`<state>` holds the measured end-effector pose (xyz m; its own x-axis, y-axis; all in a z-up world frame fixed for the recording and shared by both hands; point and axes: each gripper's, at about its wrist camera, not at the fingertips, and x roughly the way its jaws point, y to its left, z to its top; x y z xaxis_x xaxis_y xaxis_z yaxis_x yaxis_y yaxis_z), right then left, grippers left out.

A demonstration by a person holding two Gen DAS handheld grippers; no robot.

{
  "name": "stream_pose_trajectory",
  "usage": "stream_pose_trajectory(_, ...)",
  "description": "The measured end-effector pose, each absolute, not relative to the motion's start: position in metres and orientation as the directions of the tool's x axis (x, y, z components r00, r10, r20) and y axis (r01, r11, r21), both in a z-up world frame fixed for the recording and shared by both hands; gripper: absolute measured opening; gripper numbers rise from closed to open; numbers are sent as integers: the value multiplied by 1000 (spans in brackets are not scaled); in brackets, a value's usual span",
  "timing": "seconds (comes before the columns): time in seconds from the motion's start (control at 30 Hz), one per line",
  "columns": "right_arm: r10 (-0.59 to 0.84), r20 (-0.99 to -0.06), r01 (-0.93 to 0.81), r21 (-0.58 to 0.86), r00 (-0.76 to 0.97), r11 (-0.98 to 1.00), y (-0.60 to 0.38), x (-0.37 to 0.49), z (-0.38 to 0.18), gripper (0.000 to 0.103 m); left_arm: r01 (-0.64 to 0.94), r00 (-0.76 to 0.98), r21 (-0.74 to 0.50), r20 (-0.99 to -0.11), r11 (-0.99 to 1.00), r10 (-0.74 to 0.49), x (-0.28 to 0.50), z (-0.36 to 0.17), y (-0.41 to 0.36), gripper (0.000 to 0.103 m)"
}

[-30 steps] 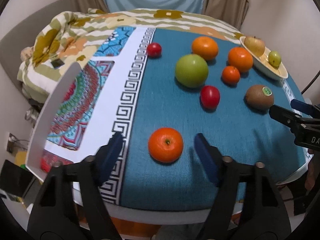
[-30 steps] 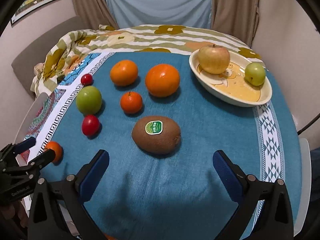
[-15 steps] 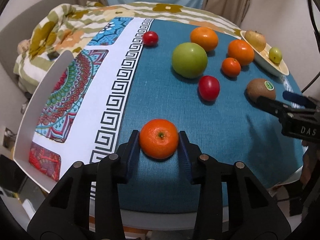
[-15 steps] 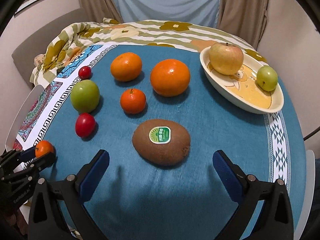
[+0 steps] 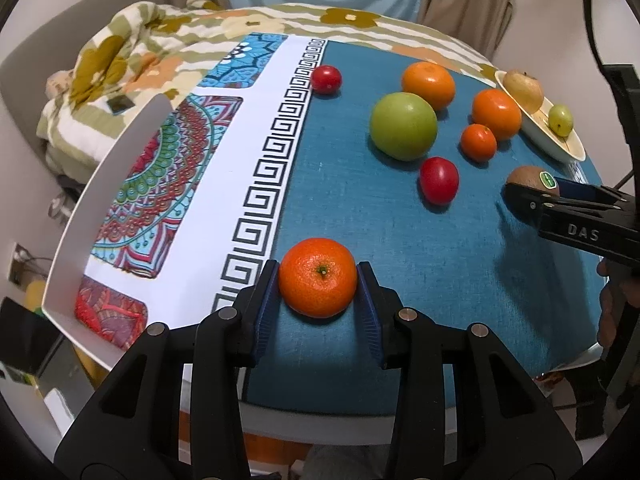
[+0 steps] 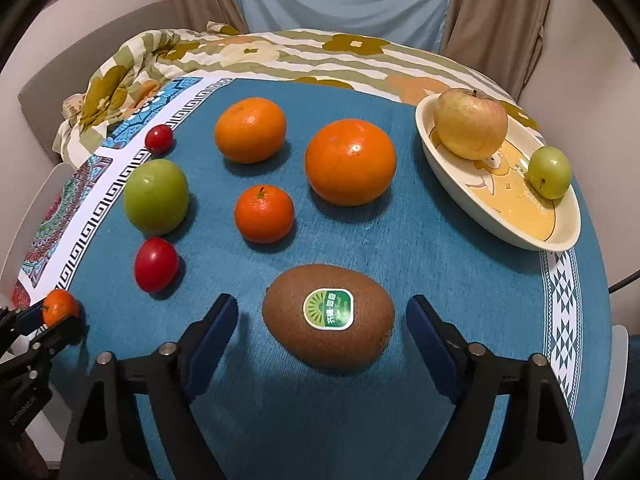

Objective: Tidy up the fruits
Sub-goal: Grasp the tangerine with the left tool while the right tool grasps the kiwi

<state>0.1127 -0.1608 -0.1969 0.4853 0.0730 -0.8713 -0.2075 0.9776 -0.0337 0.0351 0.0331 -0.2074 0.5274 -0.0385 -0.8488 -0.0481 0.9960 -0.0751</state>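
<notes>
two tongs | left tongs pinch mandarin | right tongs closing, straddle kiwi

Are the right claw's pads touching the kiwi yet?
Apart. Right wrist view: bare cloth shows between the kiwi and each pad of the closing right claw.

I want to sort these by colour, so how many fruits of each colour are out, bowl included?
Orange: 4, one mandarin between the left gripper pads
Red: 2
Green: 2, one in the bowl
Brown: 1, the kiwi
Yellow-red: 1, the apple in the bowl
Total: 10
</notes>
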Motion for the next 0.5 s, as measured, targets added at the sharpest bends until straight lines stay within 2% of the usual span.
stream_pose_trajectory(0.07, 62, -874, -205, -43, 482, 978, -160, 115, -199, 73, -51, 531, -70, -847, 996, -32, 34, -205, 34, 43)
stream_pose_trajectory(0.13, 54, -878, -207, -52, 476, 977, -159, 116, -201, 62, -53, 538, -67, -843, 996, -28, 32, -203, 35, 43)
stream_pose_trajectory(0.5, 108, -866, -209, 4, 489, 978, -163, 102, -181, 61, -85, 569, -91, -822, 992, -27, 29, -176, 48, 43)
